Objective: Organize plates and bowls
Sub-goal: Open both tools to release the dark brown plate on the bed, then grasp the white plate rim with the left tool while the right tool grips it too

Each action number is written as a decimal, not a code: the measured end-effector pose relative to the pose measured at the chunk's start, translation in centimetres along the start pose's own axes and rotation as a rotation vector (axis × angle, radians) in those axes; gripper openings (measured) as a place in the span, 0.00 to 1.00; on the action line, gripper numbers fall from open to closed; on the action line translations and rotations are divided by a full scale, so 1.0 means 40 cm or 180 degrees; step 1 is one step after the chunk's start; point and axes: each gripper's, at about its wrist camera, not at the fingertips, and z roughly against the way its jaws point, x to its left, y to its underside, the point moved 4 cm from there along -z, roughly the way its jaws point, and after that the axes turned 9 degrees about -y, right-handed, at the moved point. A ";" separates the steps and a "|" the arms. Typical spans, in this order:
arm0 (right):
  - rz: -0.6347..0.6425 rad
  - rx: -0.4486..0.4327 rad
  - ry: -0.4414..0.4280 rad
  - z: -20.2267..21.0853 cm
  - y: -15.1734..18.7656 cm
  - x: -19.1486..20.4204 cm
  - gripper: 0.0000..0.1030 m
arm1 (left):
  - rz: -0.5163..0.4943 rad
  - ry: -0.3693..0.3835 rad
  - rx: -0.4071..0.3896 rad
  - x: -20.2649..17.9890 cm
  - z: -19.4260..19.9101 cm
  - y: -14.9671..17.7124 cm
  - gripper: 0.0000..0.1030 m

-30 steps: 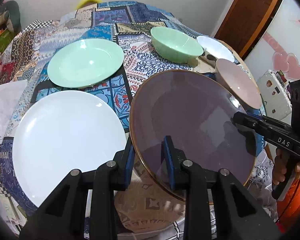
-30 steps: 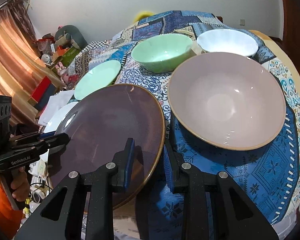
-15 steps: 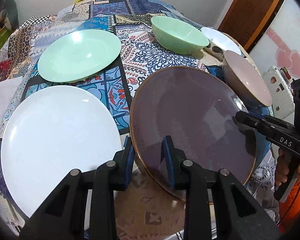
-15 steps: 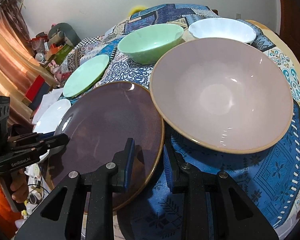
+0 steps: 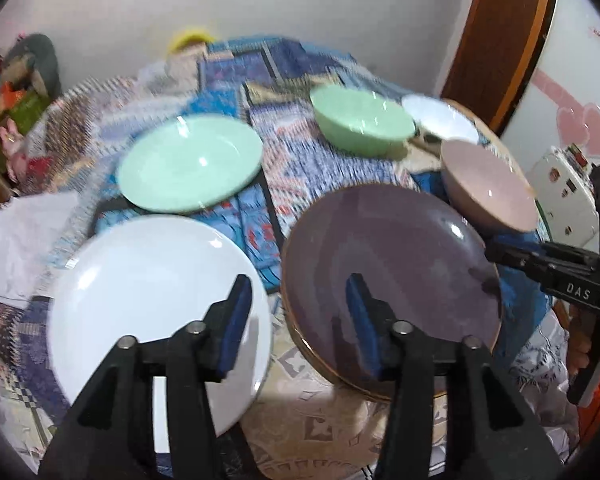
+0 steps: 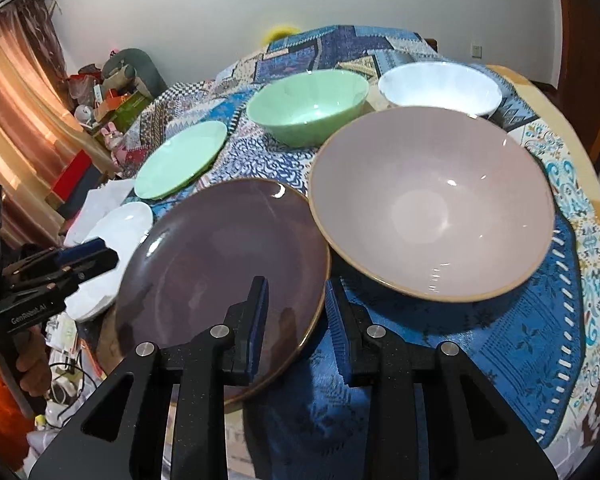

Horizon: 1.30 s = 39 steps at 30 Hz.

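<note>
Patterned blue cloth covers the round bench (image 6: 500, 360), with clutter and a curtain off to the left of the room. From left to right in the left wrist view: a white plate (image 5: 140, 292) lies nearest, a green plate (image 5: 188, 162) beyond it, then the purple plate (image 5: 388, 288) overhanging the near edge, a green bowl (image 5: 360, 120), a white bowl (image 5: 440, 118) and a pink bowl (image 5: 488, 184) touching the purple plate's far rim.

The left gripper (image 5: 296, 312) is opening — its fingers now stand well apart, the plate's rim between them but no pad pressing on it. The right gripper (image 6: 296, 312) is opening too, though only slightly; its fingers straddle the opposite rim, narrow, and whether the pads still touch I cannot tell.

The step looks like releasing the purple plate just set down. To do it well, both grippers should clear the rim fully before drawing back — a snagged pad could drag the plate off the edge or knock it against the pink bowl. Withdraw along the fingers' own line, low and slow.
</note>
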 end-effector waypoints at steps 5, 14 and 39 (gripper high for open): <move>0.0103 -0.0087 -0.0025 0.030 -0.006 0.040 0.28 | 0.0032 0.0045 -0.0227 0.016 0.078 -0.017 0.56; 0.0344 -0.0297 -0.0140 0.070 -0.034 0.134 0.40 | 0.0182 -0.0026 -0.0537 0.092 0.191 -0.020 0.62; 0.1125 0.0130 -0.0318 -0.182 -0.120 0.378 0.49 | 0.0604 -0.0368 -0.0067 0.417 0.117 0.133 0.65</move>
